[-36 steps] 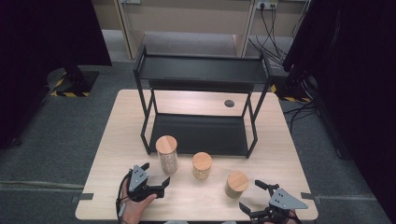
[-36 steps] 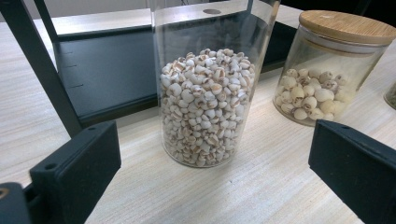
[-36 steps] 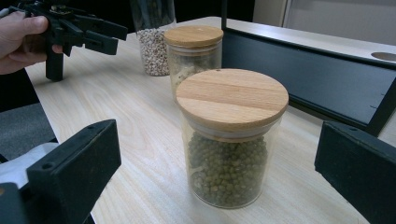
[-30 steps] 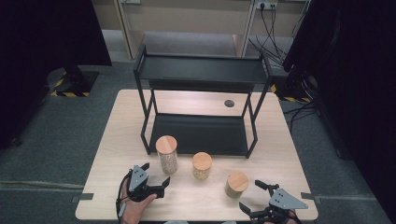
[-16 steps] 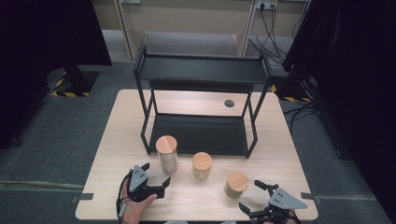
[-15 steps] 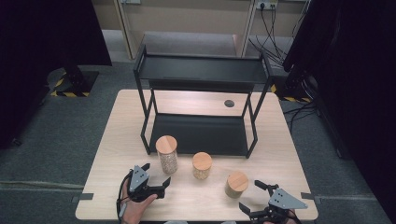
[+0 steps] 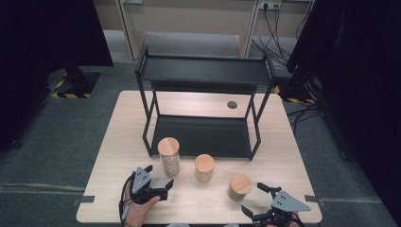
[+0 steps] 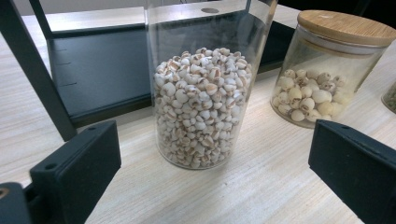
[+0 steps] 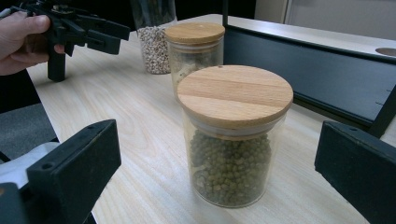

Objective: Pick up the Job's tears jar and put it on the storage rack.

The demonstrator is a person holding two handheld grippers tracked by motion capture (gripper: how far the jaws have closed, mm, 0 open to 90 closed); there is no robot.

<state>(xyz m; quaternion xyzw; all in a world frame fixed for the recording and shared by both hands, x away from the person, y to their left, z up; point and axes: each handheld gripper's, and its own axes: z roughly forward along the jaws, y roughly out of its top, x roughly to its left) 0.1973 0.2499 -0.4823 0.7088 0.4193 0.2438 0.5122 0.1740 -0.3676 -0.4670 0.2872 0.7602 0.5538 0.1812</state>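
Tall glass jar [image 8: 203, 93]: clear cylinder, half-full pale grains, upright on table [image 8: 261, 186]. Left hand-held gripper [image 8: 215, 168] jaws spread wide, empty. Right hand-held gripper [image 9: 219, 172] likewise, facing green-bean jar [image 9: 233, 140], wooden lid.

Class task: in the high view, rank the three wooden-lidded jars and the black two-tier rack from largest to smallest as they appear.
1. black rack
2. tall jar
3. middle jar and right jar: these two look much alike, and the right one stands nearer the camera, so I would not rank them.
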